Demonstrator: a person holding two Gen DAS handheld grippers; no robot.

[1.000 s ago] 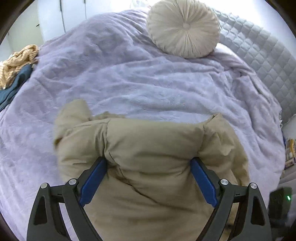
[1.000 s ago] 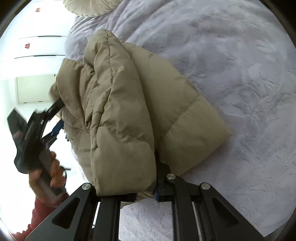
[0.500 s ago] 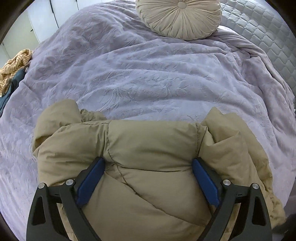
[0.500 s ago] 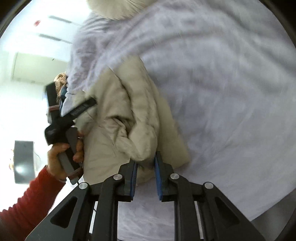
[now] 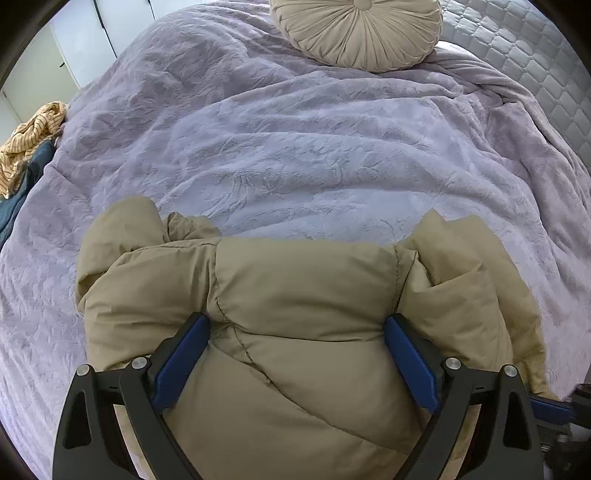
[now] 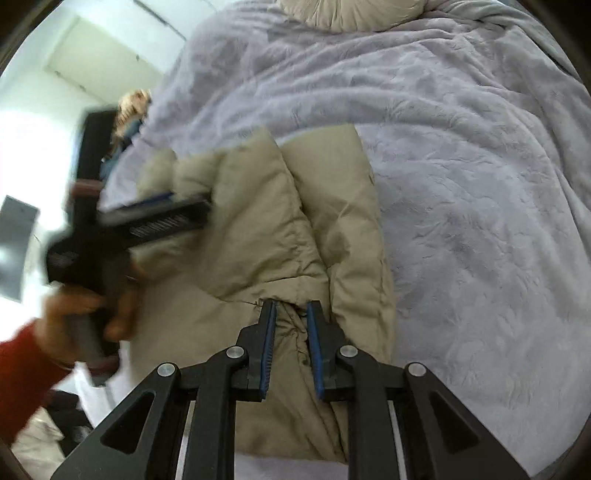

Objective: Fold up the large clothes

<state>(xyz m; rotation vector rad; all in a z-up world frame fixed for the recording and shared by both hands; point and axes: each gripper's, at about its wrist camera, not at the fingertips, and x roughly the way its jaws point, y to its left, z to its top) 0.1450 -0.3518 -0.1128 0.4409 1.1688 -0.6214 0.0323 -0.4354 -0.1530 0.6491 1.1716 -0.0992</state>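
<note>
Fabric of the tan puffer jacket (image 5: pixel 303 291) filled the left claw (image 5: pixel 297 332), whose blue pads stood wide apart and pressed into a thick quilted fold from both sides — a firm hold on the bundle. In the right wrist view the right claw (image 6: pixel 290 306) stood only narrowly parted; its jaws had just been opening a little, and a pinched ridge of the jacket (image 6: pixel 258 236) lay between the blue pads, though whether they still squeezed it could not be told. At nine o'clock of that claw a hand (image 6: pixel 88 310) in a red sleeve (image 6: pixel 22 373) gripped the other tool, blurred. Outward from both claws, the jacket lay folded on the lilac bedspread (image 5: pixel 295 147), at six o'clock in each view. Round pleated cushion (image 5: pixel 356 31) sat at twelve o'clock near the quilted headboard (image 5: pixel 535 62). At nine o'clock of the left view, at the bed's edge, lay a striped yellow garment (image 5: pixel 31 133) on dark blue cloth (image 5: pixel 22 184).
</note>
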